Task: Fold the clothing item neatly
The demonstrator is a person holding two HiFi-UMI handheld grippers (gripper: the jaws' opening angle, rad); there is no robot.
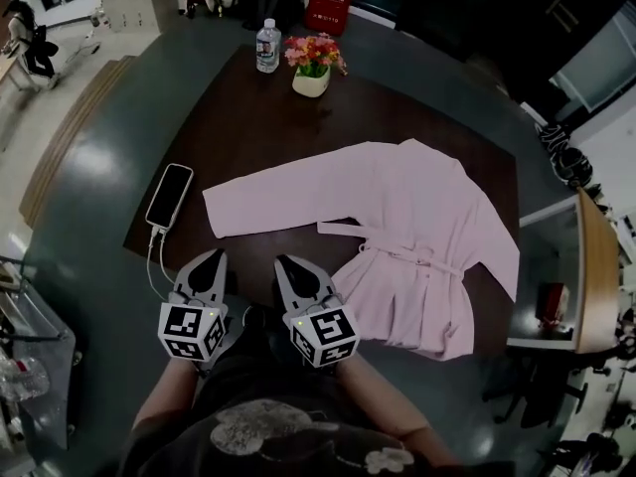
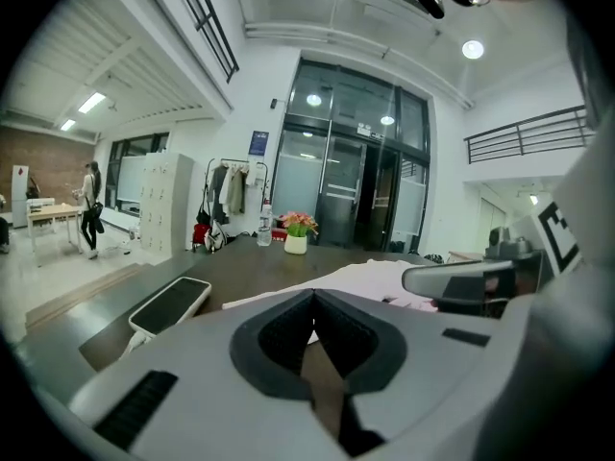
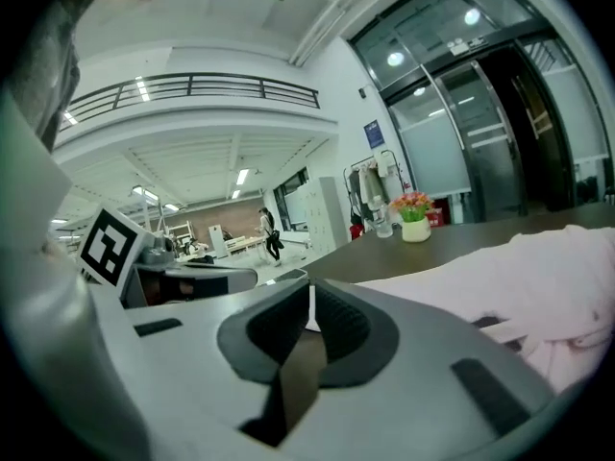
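Head view, looking steeply down on a dark brown wooden table (image 1: 260, 117). A pale pink long-sleeved garment with a tied waist belt (image 1: 402, 217) lies flat and unfolded on the right half of the tabletop. One sleeve is stretched out toward the left. The other runs down along the table's right edge. Its hem lies at the near edge, and whether it overhangs that edge is not clear from this angle.

The left gripper, white with dark inner pads (image 1: 213, 258), and the matching right gripper (image 1: 284, 263) are held side by side at the near edge of the table. Both point toward the outstretched sleeve and are apart from the cloth. In each gripper view the two jaws meet at their tips with nothing between them, so both grippers are closed and empty.

A black-screened smartphone in a white case (image 1: 170, 195) lies on the table's left corner, just beyond the left gripper. A white cable (image 1: 153, 258) runs from its near end. At the far edge stand a clear plastic water bottle (image 1: 267, 46) and, just beside it, a small white pot of pink and orange flowers (image 1: 313, 68). A red box (image 1: 329, 3) stands beyond the table.
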